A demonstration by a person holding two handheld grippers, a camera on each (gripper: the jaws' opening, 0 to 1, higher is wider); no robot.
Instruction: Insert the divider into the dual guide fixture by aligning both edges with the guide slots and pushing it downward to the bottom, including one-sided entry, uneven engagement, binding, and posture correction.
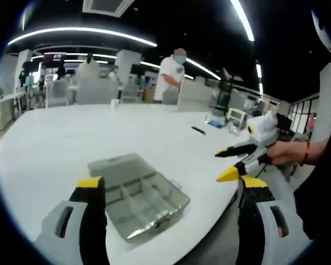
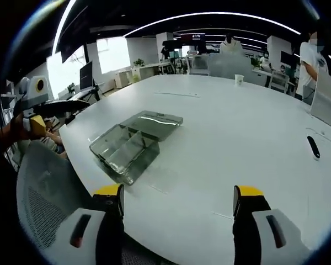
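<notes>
While both jaws stand apart, empty, left gripper [image 1: 165,187] and right gripper [image 2: 177,196] hover near clear compartment box [image 1: 138,194] on white table [image 1: 55,143].

Clear plastic compartment box [image 1: 137,195] [image 2: 133,141] with internal divider walls, lid swung open flat at its 12 o'clock side, lying level near the white counter [image 1: 55,149] [image 2: 226,127] edge.

White table [image 2: 220,127], paper cup [image 2: 239,79], black pen [image 2: 313,147]
</notes>
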